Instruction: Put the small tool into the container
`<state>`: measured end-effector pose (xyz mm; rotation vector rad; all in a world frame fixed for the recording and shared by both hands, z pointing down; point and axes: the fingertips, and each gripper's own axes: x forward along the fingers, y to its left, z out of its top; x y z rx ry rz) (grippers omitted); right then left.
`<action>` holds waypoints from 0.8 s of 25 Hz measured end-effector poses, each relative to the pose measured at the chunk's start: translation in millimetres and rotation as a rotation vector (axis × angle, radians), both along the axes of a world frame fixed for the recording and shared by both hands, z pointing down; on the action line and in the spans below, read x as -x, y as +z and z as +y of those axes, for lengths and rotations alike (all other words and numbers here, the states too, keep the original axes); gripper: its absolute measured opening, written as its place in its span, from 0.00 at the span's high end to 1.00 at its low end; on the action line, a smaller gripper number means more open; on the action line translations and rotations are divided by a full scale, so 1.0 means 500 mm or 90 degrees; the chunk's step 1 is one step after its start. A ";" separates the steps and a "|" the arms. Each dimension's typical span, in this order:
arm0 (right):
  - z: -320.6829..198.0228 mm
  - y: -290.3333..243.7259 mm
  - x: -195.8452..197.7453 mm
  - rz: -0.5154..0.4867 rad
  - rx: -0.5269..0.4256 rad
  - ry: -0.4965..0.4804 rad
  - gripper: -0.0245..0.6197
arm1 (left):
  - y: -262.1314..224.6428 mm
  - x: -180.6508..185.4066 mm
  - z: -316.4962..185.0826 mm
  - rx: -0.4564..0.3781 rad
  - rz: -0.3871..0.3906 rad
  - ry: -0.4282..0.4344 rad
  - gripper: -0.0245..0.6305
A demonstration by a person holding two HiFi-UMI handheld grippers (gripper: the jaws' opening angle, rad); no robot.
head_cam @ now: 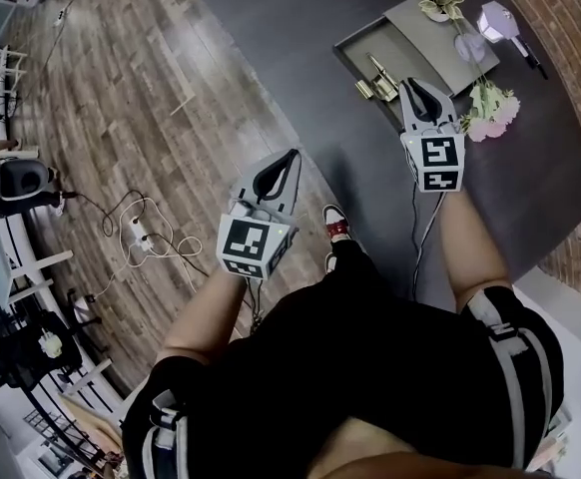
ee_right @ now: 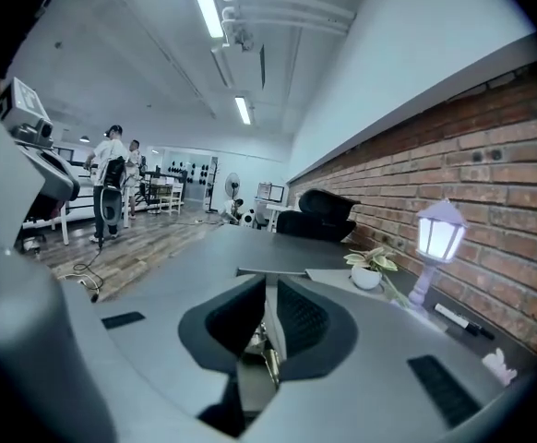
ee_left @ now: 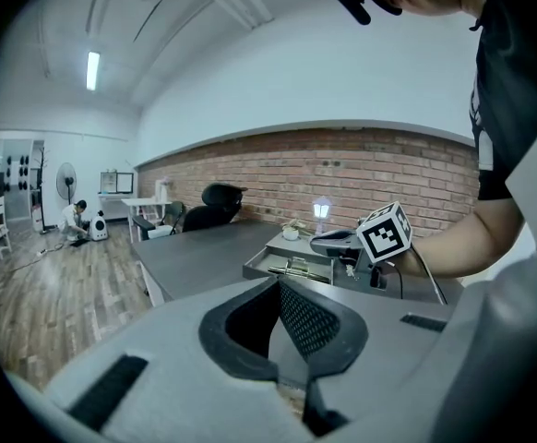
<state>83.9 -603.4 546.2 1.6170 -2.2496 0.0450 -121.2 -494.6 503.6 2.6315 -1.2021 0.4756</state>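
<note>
A shallow grey drawer-like container (head_cam: 355, 53) lies open on the dark table (head_cam: 300, 28). Small brass tools (head_cam: 375, 78) rest inside it, also visible in the left gripper view (ee_left: 296, 268). My right gripper (head_cam: 417, 86) hovers over the container's near end with its jaws together and nothing visibly held; a glint of brass (ee_right: 262, 344) shows low through the slit between them. My left gripper (head_cam: 289, 160) hangs beside the table's left edge, shut and empty (ee_left: 278, 284). From there the right gripper (ee_left: 328, 241) appears just above the container (ee_left: 268, 264).
A small potted plant (head_cam: 440, 3), a lantern lamp (head_cam: 497, 20), a marker (head_cam: 532, 63) and pink flowers (head_cam: 490, 113) stand by the brick wall. Cables and a power strip (head_cam: 146, 233) lie on the wood floor. An office chair (ee_right: 328, 212) and people (ee_right: 112, 183) are farther off.
</note>
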 end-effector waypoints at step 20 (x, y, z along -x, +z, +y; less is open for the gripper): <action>0.303 -0.276 0.049 -0.075 -0.125 -0.033 0.96 | -0.191 0.076 0.215 -0.134 0.041 -0.040 0.95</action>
